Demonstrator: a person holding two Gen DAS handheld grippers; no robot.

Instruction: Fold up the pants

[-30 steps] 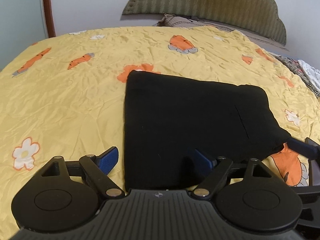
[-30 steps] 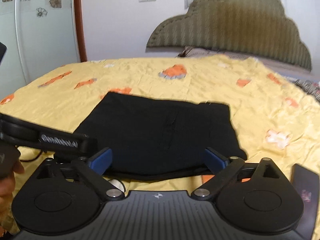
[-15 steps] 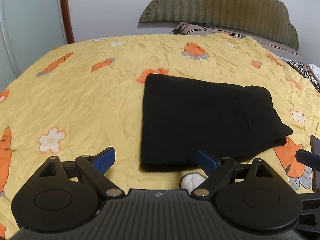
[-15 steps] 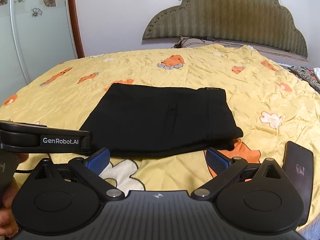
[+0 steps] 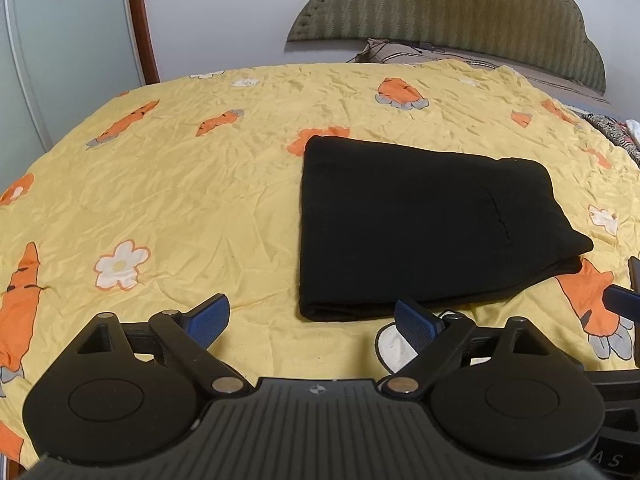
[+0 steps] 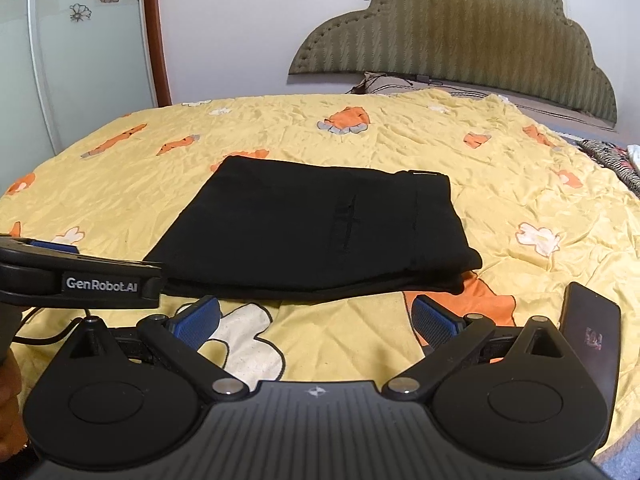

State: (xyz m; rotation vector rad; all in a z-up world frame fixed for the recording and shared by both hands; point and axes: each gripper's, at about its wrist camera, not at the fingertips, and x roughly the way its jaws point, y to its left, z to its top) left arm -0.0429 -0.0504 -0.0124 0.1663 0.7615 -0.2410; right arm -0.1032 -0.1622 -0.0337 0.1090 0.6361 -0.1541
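Black pants point(image 5: 416, 228) lie folded into a flat rectangle on the yellow bedspread point(image 5: 180, 200); the right wrist view shows the same pants point(image 6: 320, 232) just ahead. My left gripper point(image 5: 312, 320) hangs open a little short of the bundle's near edge, nothing between its blue pads. My right gripper point(image 6: 316, 318) is open too, over bare bedspread in front of the pants. The left gripper's body point(image 6: 80, 280) crosses the left side of the right wrist view.
A dark phone point(image 6: 590, 336) lies on the bedspread at the right, close to my right gripper. A padded headboard point(image 6: 452, 36) and pillows stand at the far end. Striped cloth point(image 6: 612, 160) lies at the bed's right edge. A wardrobe door point(image 6: 80, 48) is at left.
Both grippers have drawn back from the pants, so the folded bundle's near edge is now clear of the fingers. The left gripper's right finger no longer lies over the fabric.
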